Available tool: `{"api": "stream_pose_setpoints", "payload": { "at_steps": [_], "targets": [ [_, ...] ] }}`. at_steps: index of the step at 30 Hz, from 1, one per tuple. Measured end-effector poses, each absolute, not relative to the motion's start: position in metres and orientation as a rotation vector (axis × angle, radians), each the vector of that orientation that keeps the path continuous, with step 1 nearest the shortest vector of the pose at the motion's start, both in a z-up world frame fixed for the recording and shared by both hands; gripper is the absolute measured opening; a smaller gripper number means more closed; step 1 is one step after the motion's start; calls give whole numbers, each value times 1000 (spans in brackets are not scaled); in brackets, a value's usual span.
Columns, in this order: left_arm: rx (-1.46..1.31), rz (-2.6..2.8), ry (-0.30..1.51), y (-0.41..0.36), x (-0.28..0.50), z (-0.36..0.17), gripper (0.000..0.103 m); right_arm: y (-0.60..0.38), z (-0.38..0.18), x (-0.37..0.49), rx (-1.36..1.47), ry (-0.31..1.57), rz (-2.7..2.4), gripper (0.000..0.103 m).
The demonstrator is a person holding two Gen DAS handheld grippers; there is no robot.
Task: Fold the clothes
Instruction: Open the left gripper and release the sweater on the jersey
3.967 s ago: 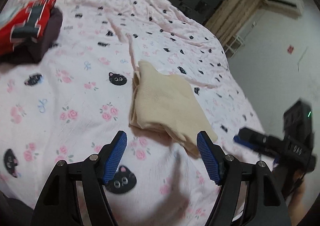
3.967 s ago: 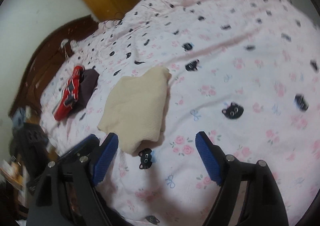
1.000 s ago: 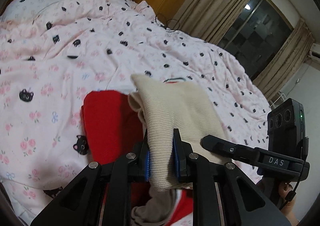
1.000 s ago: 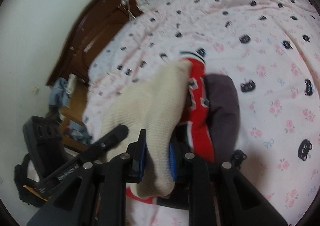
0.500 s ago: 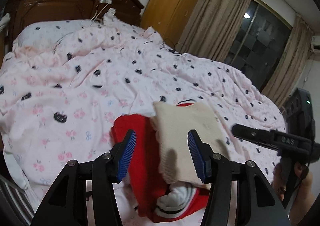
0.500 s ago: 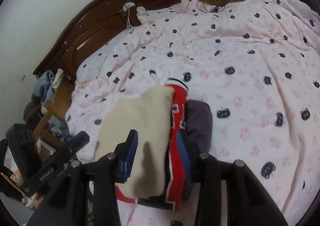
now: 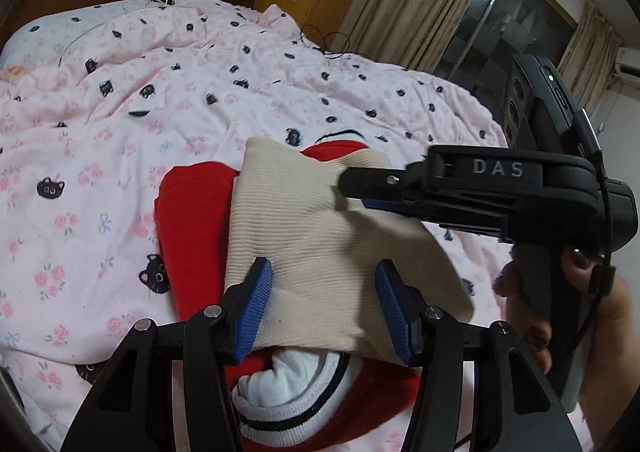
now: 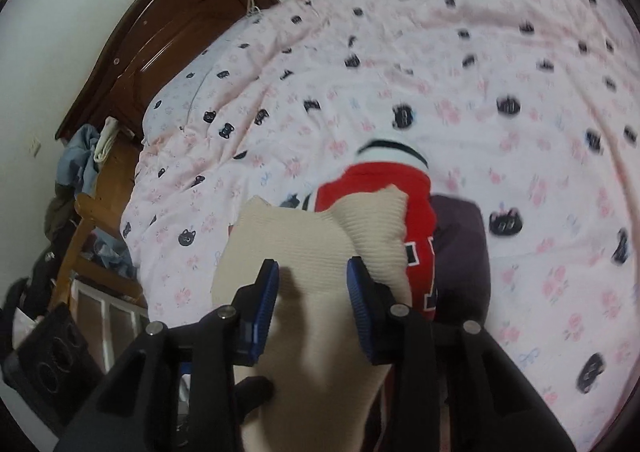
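Cream knit garment (image 7: 320, 228) between both parted hand-held grippers, atop red jersey (image 7: 192, 212).

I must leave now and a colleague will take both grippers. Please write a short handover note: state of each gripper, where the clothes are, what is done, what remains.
Left gripper: open, its fingers on either side of the near edge of the folded cream sweater, not pinching it.
Right gripper: open, over the same sweater.
The sweater lies on top of the folded red jersey; a dark garment sits beside the jersey on the pink bedspread.
Done: sweater folded and stacked.
Left: draw both grippers clear. No other unfolded clothes are visible on the bedspread.
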State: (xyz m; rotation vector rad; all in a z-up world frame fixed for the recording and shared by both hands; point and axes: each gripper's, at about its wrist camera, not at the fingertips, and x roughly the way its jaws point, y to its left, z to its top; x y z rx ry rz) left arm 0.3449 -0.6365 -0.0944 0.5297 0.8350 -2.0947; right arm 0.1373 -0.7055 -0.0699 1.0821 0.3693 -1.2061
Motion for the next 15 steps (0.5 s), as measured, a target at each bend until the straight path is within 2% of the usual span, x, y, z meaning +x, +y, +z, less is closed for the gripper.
{"api": "stream_pose_setpoints", "payload": {
  "at_steps": [5, 6, 8, 10, 12, 15],
  "targets": [
    [519, -2082, 757, -621, 346, -75, 51, -687, -55, 135, 1023, 337, -1196, 33],
    [518, -2072, 738, -616, 346, -71, 59, -675, -50, 136, 1000, 333, -1209, 42],
    [518, -2054, 702, -602, 348, -65, 69, -650, -41, 139, 956, 327, -1236, 51],
    [517, -2037, 666, -589, 350, -58, 70, -625, -31, 142, 911, 320, -1262, 62],
    [517, -2019, 630, -575, 351, -52, 71, -600, -22, 145, 866, 313, -1287, 77],
    [516, -1991, 577, -555, 354, -42, 73, -562, -8, 149, 797, 303, -1324, 82]
  ]
}}
